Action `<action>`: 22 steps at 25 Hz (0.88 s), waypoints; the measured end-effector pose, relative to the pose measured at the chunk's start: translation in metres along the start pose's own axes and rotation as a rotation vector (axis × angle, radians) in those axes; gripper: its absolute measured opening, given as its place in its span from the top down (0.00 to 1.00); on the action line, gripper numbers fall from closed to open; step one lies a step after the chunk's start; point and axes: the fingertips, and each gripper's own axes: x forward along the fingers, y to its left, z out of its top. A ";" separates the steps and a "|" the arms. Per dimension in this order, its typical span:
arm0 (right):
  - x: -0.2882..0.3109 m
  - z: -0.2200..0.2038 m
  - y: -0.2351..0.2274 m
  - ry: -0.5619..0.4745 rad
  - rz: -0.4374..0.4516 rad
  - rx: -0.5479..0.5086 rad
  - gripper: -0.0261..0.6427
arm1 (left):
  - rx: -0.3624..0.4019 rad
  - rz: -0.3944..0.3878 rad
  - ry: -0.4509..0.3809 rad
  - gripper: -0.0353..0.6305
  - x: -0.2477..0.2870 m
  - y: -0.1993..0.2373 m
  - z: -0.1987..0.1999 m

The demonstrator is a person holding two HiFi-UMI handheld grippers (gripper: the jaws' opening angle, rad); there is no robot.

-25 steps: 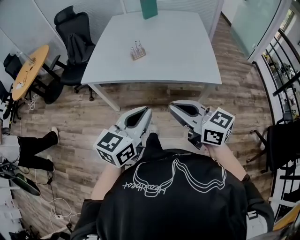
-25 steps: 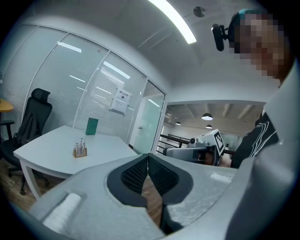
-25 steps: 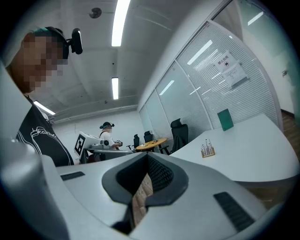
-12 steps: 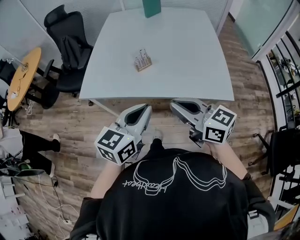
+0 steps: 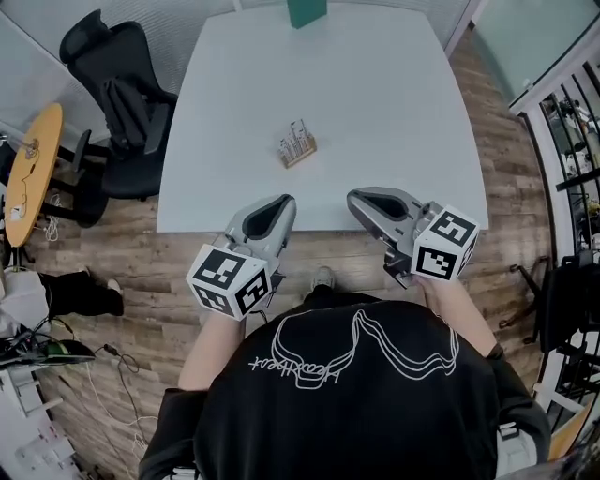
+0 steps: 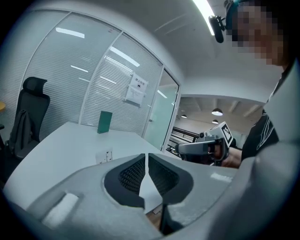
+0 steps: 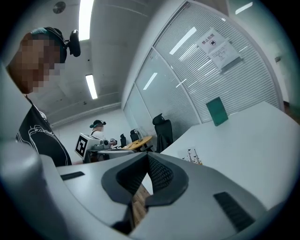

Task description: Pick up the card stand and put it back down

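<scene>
Card stand (image 5: 297, 150) stands on table (image 5: 375, 94); left gripper (image 5: 281, 201), right gripper (image 5: 355, 198) both pressed together.

White table (image 5: 375, 103), green box (image 5: 307, 11) at far edge; black chair (image 5: 112, 89), round wooden table (image 5: 26, 173) left.

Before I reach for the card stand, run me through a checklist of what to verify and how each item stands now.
1. Small wooden card stand upright on the white table: ok.
2. Space round the stand free: ok; only a dark green box stands at the far edge, well apart.
3. Left gripper open for the grasp: not ok; jaws together, nothing between them.
4. Right gripper open: not ok; jaws together, nothing between them.
5. Grippers at the stand: not ok; both tips sit at the table's near edge, and the stand lies farther in.
</scene>
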 end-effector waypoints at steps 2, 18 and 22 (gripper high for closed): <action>0.010 0.000 -0.014 0.013 -0.010 0.014 0.95 | -0.007 0.002 -0.001 0.92 0.009 0.019 0.001; 0.065 0.003 -0.092 0.041 -0.073 0.117 0.95 | 0.049 0.005 0.135 0.71 0.073 0.126 -0.033; 0.065 0.002 -0.113 0.046 -0.096 0.143 0.95 | 0.028 -0.025 0.184 0.65 0.097 0.144 -0.045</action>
